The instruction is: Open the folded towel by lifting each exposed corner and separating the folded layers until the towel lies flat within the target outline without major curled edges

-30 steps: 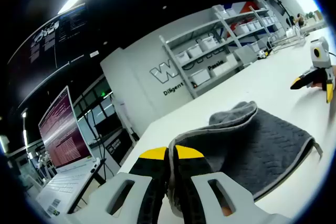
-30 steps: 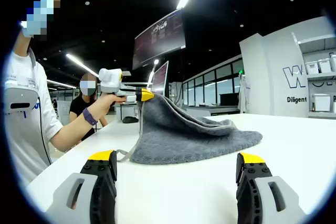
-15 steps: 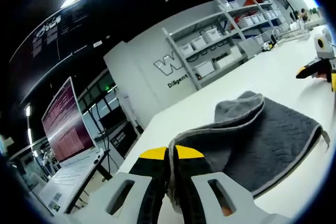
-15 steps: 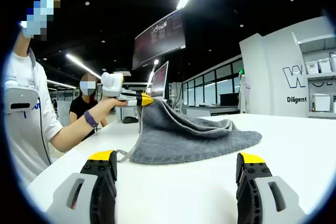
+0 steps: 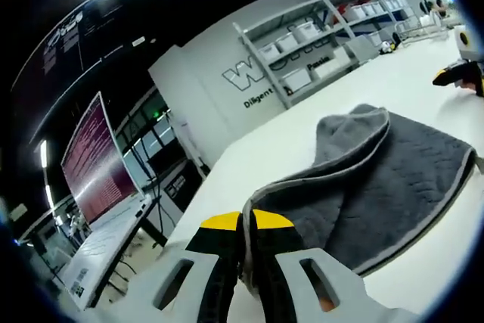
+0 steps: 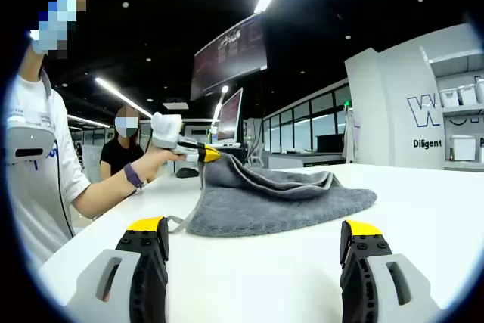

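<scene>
- Left gripper [image 5: 247,221] pinches a corner of the grey towel [image 5: 378,175], raised off the white table [image 6: 423,209].
- Right gripper [image 6: 253,236] rests on the table, jaws apart, holding nothing.

Grippers: grey slotted jaws, black pads, yellow tips [image 6: 253,251] [image 5: 246,255]
Sleeve [image 6: 41,149]: white, short
Wrist: dark band [image 6: 133,175]

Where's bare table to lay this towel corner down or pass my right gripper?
Bare white table lies between the right gripper and the grey towel, and right of the towel. Left is crowded: the left gripper clamps the raised corner.
</scene>
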